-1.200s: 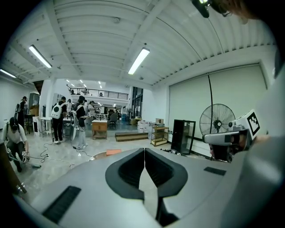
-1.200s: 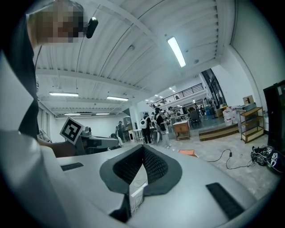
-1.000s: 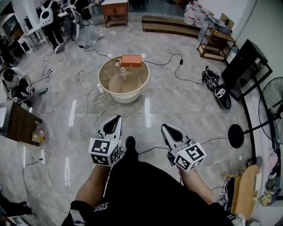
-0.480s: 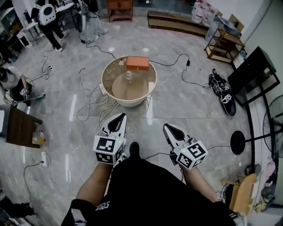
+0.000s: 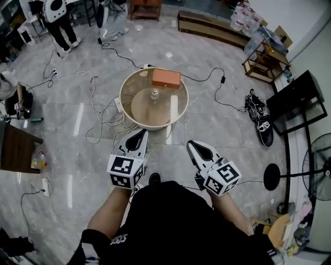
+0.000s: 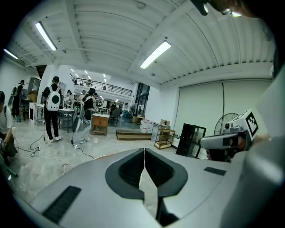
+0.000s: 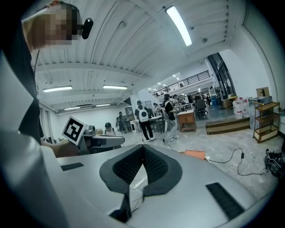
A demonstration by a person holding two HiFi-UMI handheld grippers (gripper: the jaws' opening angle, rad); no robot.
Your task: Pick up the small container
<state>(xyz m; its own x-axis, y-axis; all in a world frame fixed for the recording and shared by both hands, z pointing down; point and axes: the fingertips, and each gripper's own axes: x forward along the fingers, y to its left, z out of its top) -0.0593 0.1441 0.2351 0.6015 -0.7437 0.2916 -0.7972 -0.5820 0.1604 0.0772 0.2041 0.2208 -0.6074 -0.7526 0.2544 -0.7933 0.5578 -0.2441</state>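
Note:
The small container (image 5: 154, 93), a little clear jar, stands at the middle of a round tan table (image 5: 129, 103) in the head view. An orange box (image 5: 166, 78) lies on the table's far side and also shows in the right gripper view as the orange box (image 7: 195, 154). My left gripper (image 5: 139, 133) is held just short of the table's near rim, jaws shut and empty, as the left gripper (image 6: 144, 150) also shows in its own view. My right gripper (image 5: 193, 145) is beside it, a little further back, and the right gripper (image 7: 143, 148) is likewise shut on nothing.
Cables (image 5: 98, 121) trail over the grey tiled floor left of the table. A dark bag (image 5: 258, 116) and a black cabinet (image 5: 297, 101) lie to the right, with a fan base (image 5: 272, 177) nearer. A wooden desk (image 5: 18, 150) stands at the left. A person (image 5: 57, 15) stands far back.
The table and its jar have drawn nearer to both grippers as the person stepped forward. Both grippers stay shut and side by side.

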